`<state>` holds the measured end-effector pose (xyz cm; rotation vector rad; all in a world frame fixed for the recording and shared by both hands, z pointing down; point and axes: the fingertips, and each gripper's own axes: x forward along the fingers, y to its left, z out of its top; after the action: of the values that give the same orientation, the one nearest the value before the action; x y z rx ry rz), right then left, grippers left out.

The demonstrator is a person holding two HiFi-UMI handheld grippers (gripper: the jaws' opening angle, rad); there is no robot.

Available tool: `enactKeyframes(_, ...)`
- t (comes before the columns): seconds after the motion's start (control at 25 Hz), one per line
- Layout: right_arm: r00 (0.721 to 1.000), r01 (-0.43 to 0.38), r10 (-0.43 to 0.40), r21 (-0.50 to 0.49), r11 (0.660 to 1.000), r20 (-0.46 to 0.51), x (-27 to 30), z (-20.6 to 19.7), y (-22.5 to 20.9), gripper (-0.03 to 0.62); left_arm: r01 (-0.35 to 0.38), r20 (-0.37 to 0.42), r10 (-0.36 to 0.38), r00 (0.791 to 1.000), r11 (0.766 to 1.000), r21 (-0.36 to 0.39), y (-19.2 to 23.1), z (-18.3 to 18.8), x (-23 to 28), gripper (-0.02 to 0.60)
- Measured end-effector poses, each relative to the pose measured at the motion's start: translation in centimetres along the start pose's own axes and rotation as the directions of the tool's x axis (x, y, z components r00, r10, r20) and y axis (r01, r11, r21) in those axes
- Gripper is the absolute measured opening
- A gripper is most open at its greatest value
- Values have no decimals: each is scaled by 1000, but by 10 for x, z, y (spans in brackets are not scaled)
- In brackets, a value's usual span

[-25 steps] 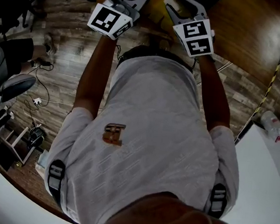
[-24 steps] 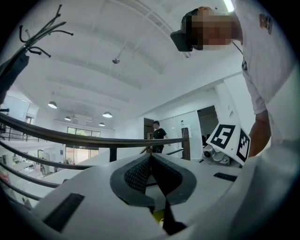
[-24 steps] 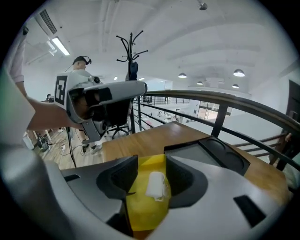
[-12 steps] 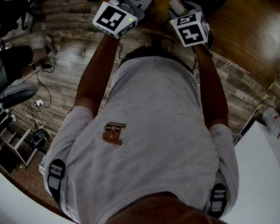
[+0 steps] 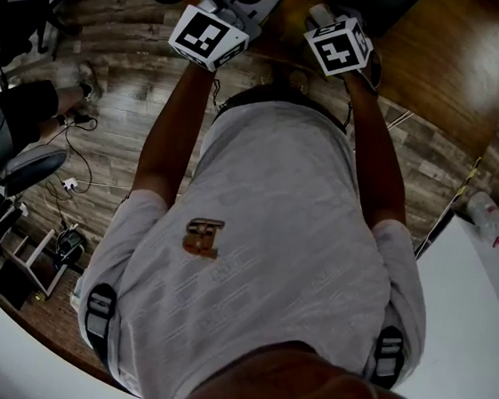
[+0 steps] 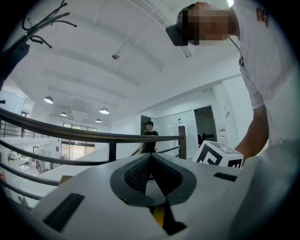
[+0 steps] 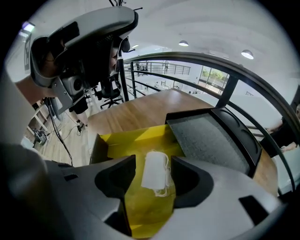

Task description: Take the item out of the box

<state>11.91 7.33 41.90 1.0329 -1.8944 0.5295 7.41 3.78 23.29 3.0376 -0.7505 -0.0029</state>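
In the right gripper view, a white folded face mask [image 7: 154,171] with ear loops lies in an open yellow box [image 7: 136,140] on a wooden table [image 7: 140,110]. My right gripper [image 7: 153,164] hovers over the box, open. The mask shows in the gap between its dark pads [image 7: 115,180], with space on both sides. My left gripper [image 6: 150,157] points up toward the ceiling, shut with its pads meeting and nothing between them. In the head view only the marker cubes of the left gripper [image 5: 205,37] and the right gripper [image 5: 338,48] show at the top edge; the jaws are cut off.
A black tray with a grey pad [image 7: 211,136] sits right beside the box. A dark railing [image 7: 225,70] curves behind the table. A person [image 6: 150,136] stands far off. Chairs and cables [image 5: 19,177] lie on the wood floor at the left.
Both grippers have moved forward toward the top edge of the head view. The right marker cube has shifted left and turned.
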Motion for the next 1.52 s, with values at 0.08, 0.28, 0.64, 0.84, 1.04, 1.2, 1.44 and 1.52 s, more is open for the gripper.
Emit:
enactKeyframes(0.08,1000,-3,3,-2,1000,-20,6,-1,0,222,2,-2,-2,1000,1000,-2,3,-2,1,20)
enactKeyframes(0.28,998,-9,9,0,1000,-57,18,-3,-1,224,4,-4,-4,1000,1000,-11,9,-7,2,20)
enactKeyframes(0.64,994,-18,19,2,1000,-109,31,-13,0,224,12,5,-12,1000,1000,7,12,-10,-1,20)
enactKeyframes(0.84,991,-29,29,6,1000,-132,39,-16,-1,224,3,-15,-4,1000,1000,-3,14,-12,-3,20)
enactKeyframes(1.04,989,-36,40,31,999,-142,45,-24,-3,224,10,-11,-10,1000,1000,5,13,-16,-6,20)
enactKeyframes(1.2,989,-49,54,42,998,-141,46,-25,-4,224,8,-18,-7,1000,1000,6,12,-18,-6,20)
enactKeyframes(1.44,987,-84,91,53,995,-134,46,-26,0,222,17,-14,-17,1000,1000,7,9,-18,-8,20)
enactKeyframes(1.52,984,-94,102,63,994,-143,46,-28,4,216,11,-21,-11,1000,1000,-1,10,-16,-9,20)
